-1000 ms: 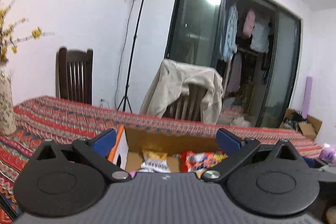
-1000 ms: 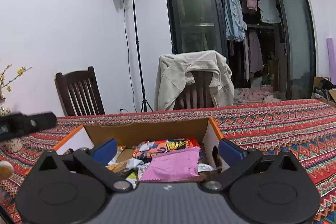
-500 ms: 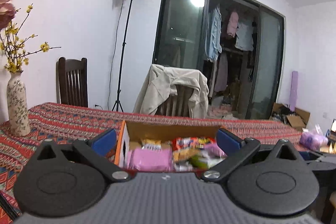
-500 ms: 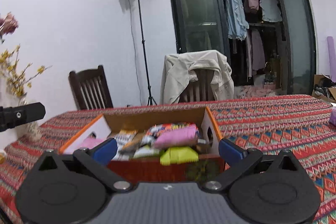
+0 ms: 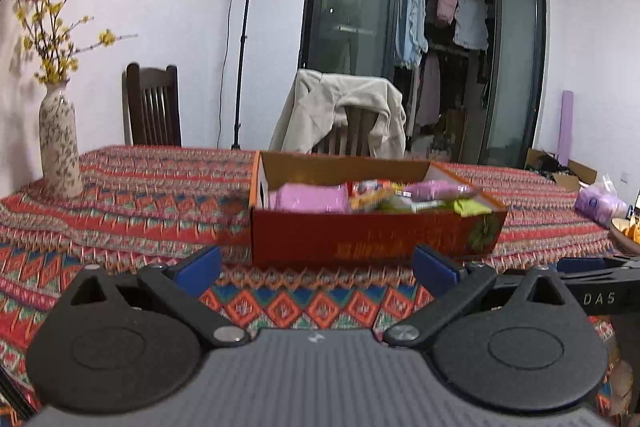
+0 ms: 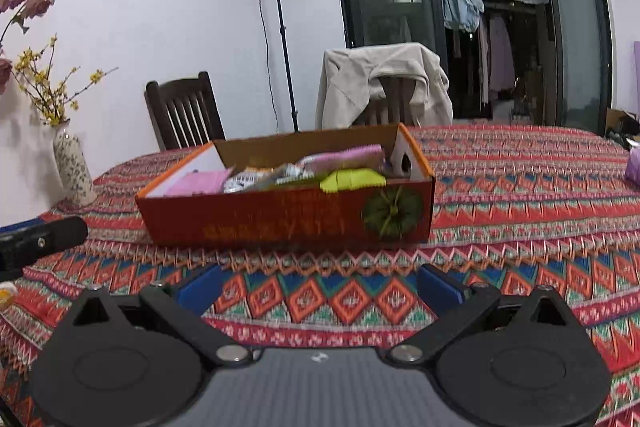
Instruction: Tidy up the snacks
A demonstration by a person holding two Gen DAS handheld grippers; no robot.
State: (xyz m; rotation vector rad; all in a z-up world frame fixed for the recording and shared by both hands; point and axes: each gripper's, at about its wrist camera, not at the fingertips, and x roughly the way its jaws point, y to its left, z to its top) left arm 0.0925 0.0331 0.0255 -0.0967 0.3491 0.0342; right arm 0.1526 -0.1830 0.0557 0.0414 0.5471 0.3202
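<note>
Long table (image 6: 520, 227) under a woven cloth of red, orange, blue and green zigzags and diamonds. Near the middle, an open red cardboard box (image 6: 280, 223) with a green pumpkin printed on its front, filled with snack packets. At the far left edge, a tall speckled vase (image 5: 59, 143) of yellow sprigs and faded pink blooms. Toward the right end, a lilac plastic pack (image 5: 598, 205), and just beside it the rim of a bowl (image 5: 624, 237), mostly cut off.
</note>
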